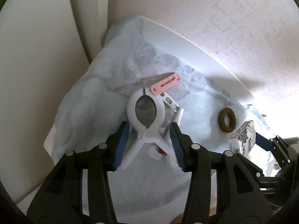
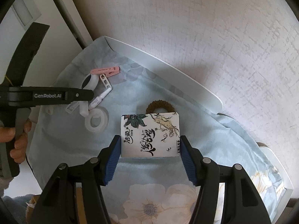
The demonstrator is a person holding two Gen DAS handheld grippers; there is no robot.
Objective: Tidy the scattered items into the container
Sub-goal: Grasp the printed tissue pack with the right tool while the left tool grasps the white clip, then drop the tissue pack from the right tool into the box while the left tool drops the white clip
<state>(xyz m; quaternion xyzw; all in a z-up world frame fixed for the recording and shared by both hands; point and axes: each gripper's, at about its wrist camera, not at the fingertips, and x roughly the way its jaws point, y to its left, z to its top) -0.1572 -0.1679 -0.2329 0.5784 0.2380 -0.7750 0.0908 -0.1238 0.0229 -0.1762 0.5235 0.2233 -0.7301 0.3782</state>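
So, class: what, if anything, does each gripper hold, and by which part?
The right gripper grips the tissue packet by its two side edges, at the near end. The left gripper straddles the white clamp, jaws open, not yet holding it.

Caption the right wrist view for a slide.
Right gripper closed on a tissue pack above the blue cloth.

Looks like somebody's home, probably a bedroom or laundry corner. A pale blue floral-print cloth is draped over a white table pushed against a textured off-white wallpapered wall. On the cloth sit a big white plastic clothes clamp, a pink plastic clothespin, a brown knitted hair tie and a printed tissue pack.
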